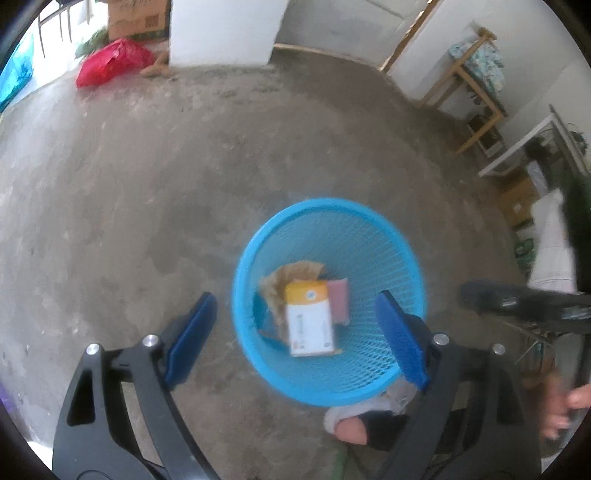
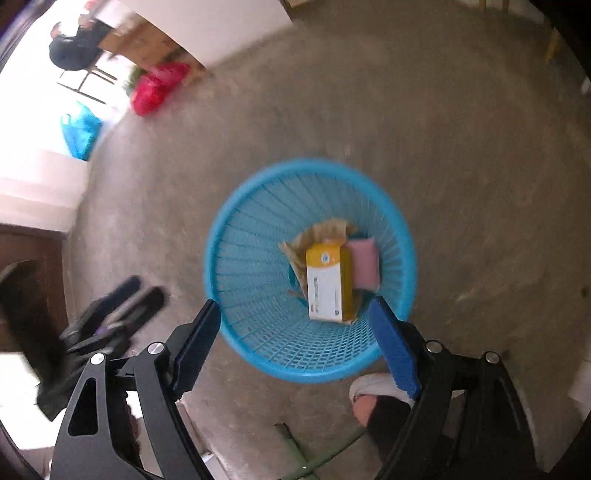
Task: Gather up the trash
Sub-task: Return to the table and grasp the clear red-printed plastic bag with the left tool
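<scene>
Left wrist view first: the left gripper (image 1: pixel 295 306) hangs over a blue mesh basket (image 1: pixel 388 229) standing on a bare concrete floor (image 1: pixel 147 184), jaws spread wide with nothing between them, so it's released. Down in the basket there's a white and yellow box (image 1: pixel 309 319) lying on top of some crumpled brown paper (image 1: pixel 291 275), with a pink sponge (image 1: pixel 340 301) just beside the box. The other gripper pokes in dark and blurry at the right edge. A red bag (image 1: pixel 112 62) sits far off by a white wall, near a cardboard carton (image 1: pixel 138 18).

Right wrist view: the right gripper (image 2: pixel 295 314) is also pointing down at the basket (image 2: pixel 258 221), jaws wide apart and empty. The box (image 2: pixel 328 284) sits inside, tilted on the paper (image 2: pixel 325 230), touching the sponge (image 2: pixel 365 264). The red bag (image 2: pixel 157 88) shows up top left, a blue bag (image 2: pixel 79 134) near it. A shoe tip (image 2: pixel 373 387) sits right by the basket's near rim.
</scene>
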